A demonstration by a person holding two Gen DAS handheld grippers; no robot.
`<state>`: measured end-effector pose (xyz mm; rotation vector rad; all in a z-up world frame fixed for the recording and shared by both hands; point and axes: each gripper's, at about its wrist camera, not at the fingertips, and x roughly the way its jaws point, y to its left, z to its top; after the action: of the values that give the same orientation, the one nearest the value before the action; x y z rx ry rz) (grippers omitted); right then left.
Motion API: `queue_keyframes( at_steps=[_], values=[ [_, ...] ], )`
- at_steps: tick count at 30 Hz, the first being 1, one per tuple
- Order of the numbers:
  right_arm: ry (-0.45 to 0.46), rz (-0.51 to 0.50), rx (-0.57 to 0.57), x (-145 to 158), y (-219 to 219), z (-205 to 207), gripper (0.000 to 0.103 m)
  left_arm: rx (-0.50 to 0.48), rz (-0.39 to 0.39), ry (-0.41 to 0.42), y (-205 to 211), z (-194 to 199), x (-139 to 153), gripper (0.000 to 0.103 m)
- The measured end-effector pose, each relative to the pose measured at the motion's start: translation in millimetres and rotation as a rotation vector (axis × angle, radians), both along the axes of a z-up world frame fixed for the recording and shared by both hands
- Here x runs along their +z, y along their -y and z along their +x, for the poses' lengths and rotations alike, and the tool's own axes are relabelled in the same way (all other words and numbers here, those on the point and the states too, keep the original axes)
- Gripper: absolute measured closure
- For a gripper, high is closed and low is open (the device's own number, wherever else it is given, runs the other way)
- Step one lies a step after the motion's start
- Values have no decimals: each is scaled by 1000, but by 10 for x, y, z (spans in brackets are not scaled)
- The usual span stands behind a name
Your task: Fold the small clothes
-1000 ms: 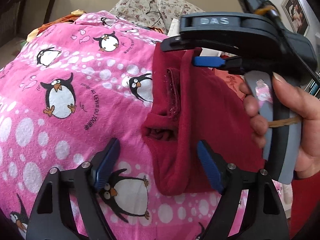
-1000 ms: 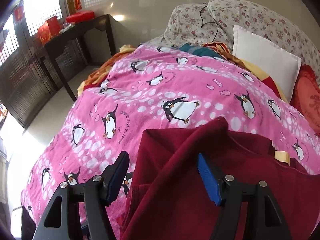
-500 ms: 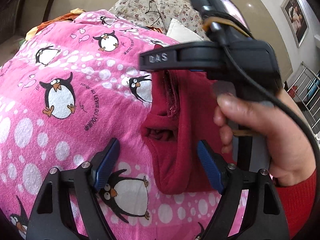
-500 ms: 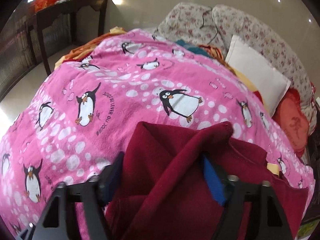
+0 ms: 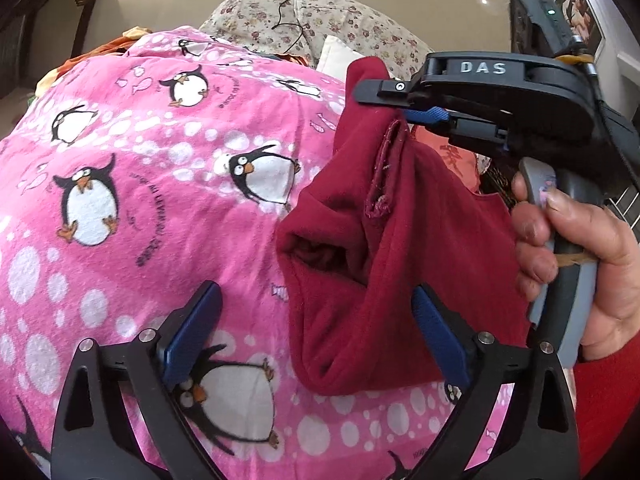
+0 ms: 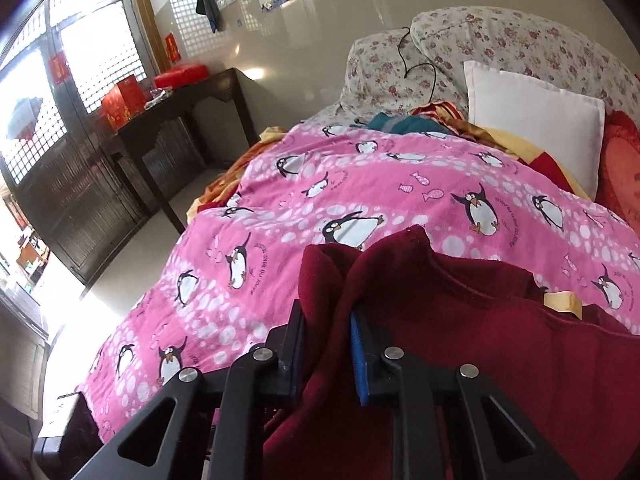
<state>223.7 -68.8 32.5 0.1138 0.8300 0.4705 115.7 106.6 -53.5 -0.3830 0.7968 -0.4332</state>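
Right gripper [image 6: 324,356], open half a second ago, is now pinching the maroon garment's [image 5: 400,248] top edge above the penguin blanket [image 5: 140,184], so you are lifting into the fold; left gripper [image 5: 316,336] is idling open.

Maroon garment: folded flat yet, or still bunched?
Bunched. The maroon garment hangs in loose folds, one corner pinched in the right gripper above the penguin blanket.

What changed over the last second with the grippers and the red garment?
The right gripper went from open around the dark red garment to shut on its edge, lifting a corner. The left gripper stayed open over the garment on the penguin blanket.
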Motion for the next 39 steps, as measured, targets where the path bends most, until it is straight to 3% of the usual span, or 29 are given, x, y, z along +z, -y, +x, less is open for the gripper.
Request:
queue_keyframes(
  at_steps=[4,6,7,11,19,26,30,35,37,39],
  values=[
    [20,19,10,48,84,-90,85,-38,-11,-1,84,77,-4,8],
    [27,28,11,80,140,-135,85,-101,-28,-8,150,84,-14,43],
    [32,32,11,103,172,-164,86,-126,-34,-30,182,97,-34,73],
    [59,24,13,197,286,-289,87,-134,-9,15,253,-10,70,84],
    [137,17,-30,580,915,-639,88,-215,64,175,798,-449,659,86],
    [169,19,-147,702,1887,-991,89,-378,102,221,1674,-596,913,86],
    [146,41,-234,520,2494,-1078,89,-456,147,217,2232,-600,871,86],
    [19,53,-338,-111,2988,-878,89,-471,210,114,2751,-383,491,85],
    [-28,76,-361,-336,3095,-807,88,-475,208,83,2811,-379,418,80],
    [-23,137,-378,-405,3220,-840,79,-486,185,80,2771,-448,486,65]
  ],
)
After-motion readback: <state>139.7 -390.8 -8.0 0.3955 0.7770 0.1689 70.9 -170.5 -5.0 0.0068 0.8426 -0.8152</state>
